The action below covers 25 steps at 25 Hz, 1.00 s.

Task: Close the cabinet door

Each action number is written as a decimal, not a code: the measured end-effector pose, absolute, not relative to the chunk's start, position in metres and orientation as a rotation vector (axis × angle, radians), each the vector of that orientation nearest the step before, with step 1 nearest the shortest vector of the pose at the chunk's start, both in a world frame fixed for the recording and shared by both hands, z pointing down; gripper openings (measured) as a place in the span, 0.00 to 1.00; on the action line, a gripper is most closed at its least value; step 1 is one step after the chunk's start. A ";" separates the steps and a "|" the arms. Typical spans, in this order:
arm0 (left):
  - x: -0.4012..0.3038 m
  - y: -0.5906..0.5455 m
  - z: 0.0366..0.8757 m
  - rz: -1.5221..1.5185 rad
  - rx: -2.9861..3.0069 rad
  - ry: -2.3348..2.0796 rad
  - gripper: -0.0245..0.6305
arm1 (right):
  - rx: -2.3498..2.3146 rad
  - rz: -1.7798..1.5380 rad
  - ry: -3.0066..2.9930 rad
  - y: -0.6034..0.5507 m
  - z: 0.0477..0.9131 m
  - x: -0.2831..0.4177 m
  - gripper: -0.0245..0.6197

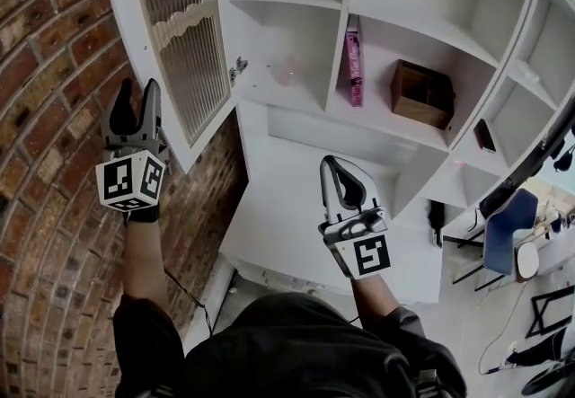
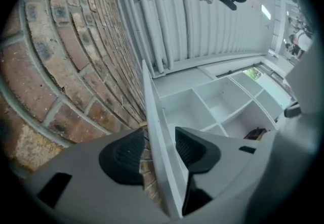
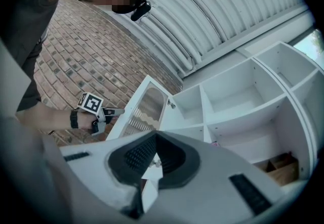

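The cabinet (image 1: 296, 131) is white and has many open shelves. Its door (image 1: 193, 46), with a ribbed glass panel, stands wide open at the cabinet's left side, near the brick wall (image 1: 54, 73).

The left gripper (image 1: 137, 95) is at the free edge of the door. In the left gripper view its jaws are apart and the door's edge (image 2: 154, 132) stands between them. A bit of brick shows between the left pad (image 2: 124, 154) and the door, and the right pad (image 2: 190, 149) is just beside the door's inner face. It is not possible to tell if this pad touches it.

The right gripper (image 1: 337, 170) is in front of the cabinet's lower part, well apart from the door. Its jaws are together at the tips, and nothing is between them.

On the shelves there are a pink book (image 1: 354, 64), standing upright, and a wooden box (image 1: 422, 92) in the next compartment to the right.
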State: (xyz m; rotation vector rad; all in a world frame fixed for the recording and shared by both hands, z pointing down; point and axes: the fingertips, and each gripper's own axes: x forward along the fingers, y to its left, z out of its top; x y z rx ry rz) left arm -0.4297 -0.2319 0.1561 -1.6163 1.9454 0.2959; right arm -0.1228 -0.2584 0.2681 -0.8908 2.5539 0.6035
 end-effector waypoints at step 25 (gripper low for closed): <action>-0.425 -0.262 0.125 0.359 -1.631 1.920 0.17 | -0.969 0.557 2.547 -0.295 0.281 -0.095 0.04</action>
